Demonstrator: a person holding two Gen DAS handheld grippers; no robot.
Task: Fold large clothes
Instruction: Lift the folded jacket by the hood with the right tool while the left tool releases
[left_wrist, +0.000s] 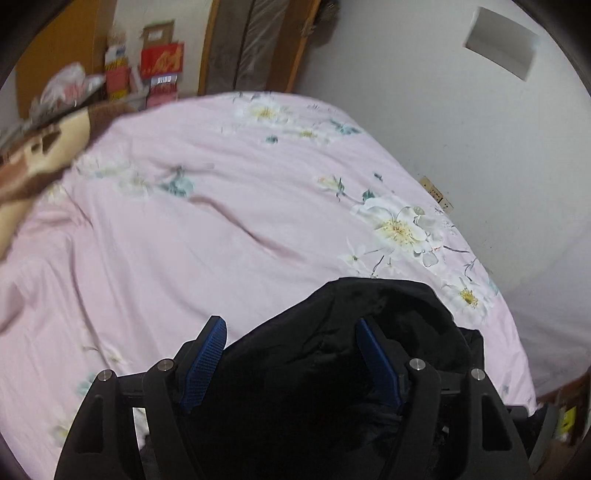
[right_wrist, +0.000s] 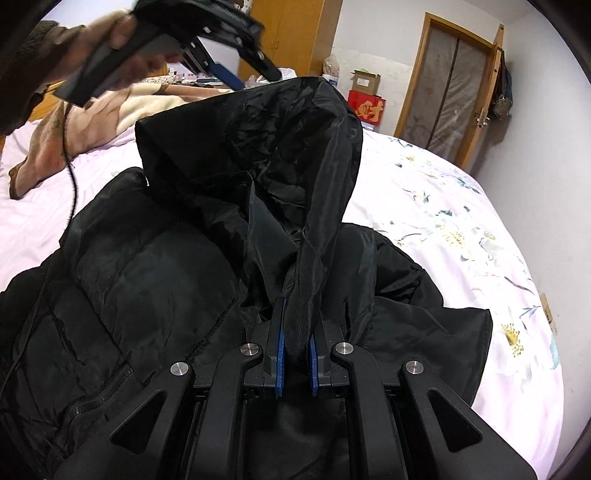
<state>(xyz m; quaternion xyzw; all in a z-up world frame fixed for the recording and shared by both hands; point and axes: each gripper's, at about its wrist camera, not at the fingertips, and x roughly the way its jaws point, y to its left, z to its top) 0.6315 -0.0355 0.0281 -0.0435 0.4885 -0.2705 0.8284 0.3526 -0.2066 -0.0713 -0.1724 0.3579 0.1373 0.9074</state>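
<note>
- Pink floral bed sheet (left_wrist: 229, 229) fills most of both views; its near edge is cut off by the tong frames.
- Your black puffy hooded jacket (right_wrist: 147, 280) lies on the bed, its lower part running out of view.
- Your right tongs (right_wrist: 297, 332) are clamped narrow on a bunched fold of the black hood (right_wrist: 280, 147), which is lifted above the jacket body.
- Your left tongs (left_wrist: 291, 354) stand wide, with dark jacket fabric showing between the blue pads (left_wrist: 205, 362); nothing looks pinched.
- Blurred at the left, a brown and cream blanket (left_wrist: 33, 158) is hard to make out.
- Red cardboard boxes (left_wrist: 162, 62) stand by the far wall, their print unreadable.
</note>
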